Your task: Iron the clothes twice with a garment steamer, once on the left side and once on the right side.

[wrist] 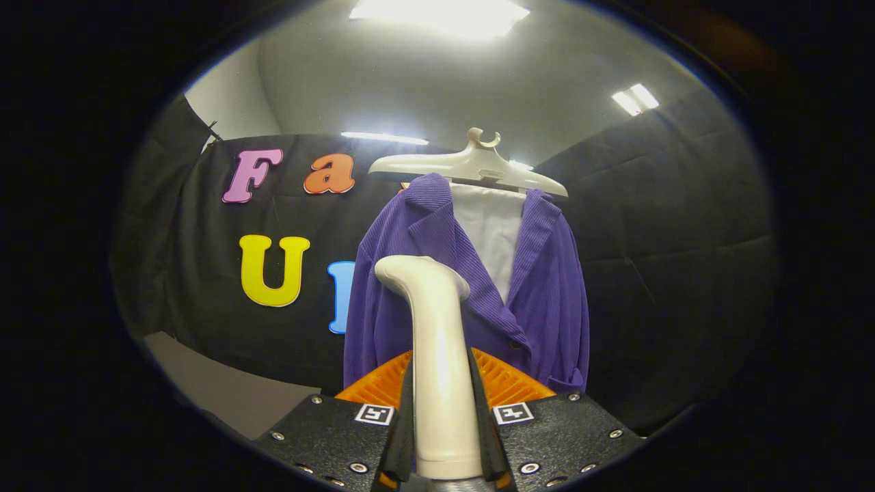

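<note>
A purple ribbed jacket (547, 287) over a white shirt (493, 232) hangs on a pale hanger (472, 164) straight ahead, in front of the black booth wall. My gripper (441, 403) is shut on the cream handle of the garment steamer (437, 355), which stands upright between the fingers. The steamer's curved head (410, 268) points at the jacket's left front panel, at chest height. Whether the head touches the cloth I cannot tell.
Black cloth walls (683, 239) enclose the booth behind and to the right of the jacket. A pale floor or table strip (225, 396) lies low to the left. Ceiling lights (437, 14) glow overhead.
</note>
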The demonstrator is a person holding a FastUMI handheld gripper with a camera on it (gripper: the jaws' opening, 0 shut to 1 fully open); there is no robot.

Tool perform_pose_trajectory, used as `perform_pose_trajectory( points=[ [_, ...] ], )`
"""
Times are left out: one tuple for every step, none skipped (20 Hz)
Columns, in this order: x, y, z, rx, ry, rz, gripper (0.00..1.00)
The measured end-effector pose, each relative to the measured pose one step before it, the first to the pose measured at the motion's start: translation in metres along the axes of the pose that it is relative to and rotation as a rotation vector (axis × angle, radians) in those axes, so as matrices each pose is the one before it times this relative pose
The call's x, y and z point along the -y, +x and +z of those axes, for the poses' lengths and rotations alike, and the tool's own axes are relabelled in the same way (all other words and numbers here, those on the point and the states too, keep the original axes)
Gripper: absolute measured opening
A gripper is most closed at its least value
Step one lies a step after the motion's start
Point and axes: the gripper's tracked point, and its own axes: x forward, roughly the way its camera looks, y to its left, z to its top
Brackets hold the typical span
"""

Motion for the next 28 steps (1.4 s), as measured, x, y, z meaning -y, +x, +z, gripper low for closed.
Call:
perform_pose_trajectory(
  points=[
    [0.00058, -0.00048, -0.00343, -0.00409, -0.00124, 0.00054, 0.38],
    [0.00019, -0.00101, -0.00459, -0.00355, -0.00551, 0.00023, 0.38],
    [0.00102, -0.00135, -0.00488, -0.00565, -0.00504, -0.00279, 0.38],
    [0.00066, -0.00107, -0.00660, -0.00719, -0.00403, -0.00264, 0.38],
    [0.00109, -0.00145, -0.00621, -0.01085, -0.00094, -0.00124, 0.38],
    [0.00046, -0.00078, -0.00896, -0.01754, 0.00049, -0.00062, 0.38],
    [0.00049, -0.00200, -0.00856, -0.01753, -0.00199, -0.00171, 0.38],
    [0.00096, -0.00105, -0.00645, -0.00302, 0.00130, -0.00307, 0.38],
    [0.00117, -0.00076, -0.00555, -0.01303, 0.00441, -0.00222, 0.38],
    [0.00092, -0.00064, -0.00627, -0.00690, 0.00198, -0.00027, 0.38],
    [0.00049, -0.00086, -0.00475, -0.00437, -0.00122, -0.00156, 0.38],
    [0.00179, -0.00119, -0.00709, -0.00897, -0.00240, -0.00342, 0.38],
    [0.00064, -0.00075, -0.00472, -0.00434, -0.00425, -0.00349, 0.38],
    [0.00093, -0.00081, -0.00514, -0.00561, -0.00336, -0.00373, 0.38],
    [0.00022, -0.00039, -0.00537, -0.00815, -0.00203, -0.00266, 0.38],
    [0.00071, -0.00091, -0.00613, -0.00537, -0.00009, -0.00141, 0.38],
    [0.00070, -0.00136, -0.00459, -0.00479, 0.00316, -0.00103, 0.38],
    [0.00066, -0.00056, -0.00702, -0.00948, 0.00141, 0.00014, 0.38],
    [0.00123, -0.00139, -0.00626, -0.00615, 0.00049, -0.00265, 0.38],
    [0.00054, -0.00023, -0.00763, -0.00848, 0.00091, -0.00337, 0.38],
    [0.00114, -0.00033, -0.00738, -0.01048, 0.00264, -0.00292, 0.38],
    [0.00085, -0.00020, -0.00741, -0.00924, 0.00466, -0.00191, 0.38],
    [0.00021, -0.00073, -0.00706, -0.01111, 0.00350, -0.00173, 0.38],
    [0.00103, -0.00087, -0.00972, -0.01188, 0.00218, -0.00271, 0.38],
    [0.00063, -0.00109, -0.00793, -0.01381, -0.00014, -0.00208, 0.38],
    [0.00049, -0.00041, -0.00876, -0.01369, -0.00134, -0.00154, 0.38],
    [-0.00007, -0.00086, -0.00720, -0.01194, -0.00090, -0.00196, 0.38],
    [0.00106, -0.00058, -0.00920, -0.01411, 0.00000, -0.00118, 0.38]
  ],
)
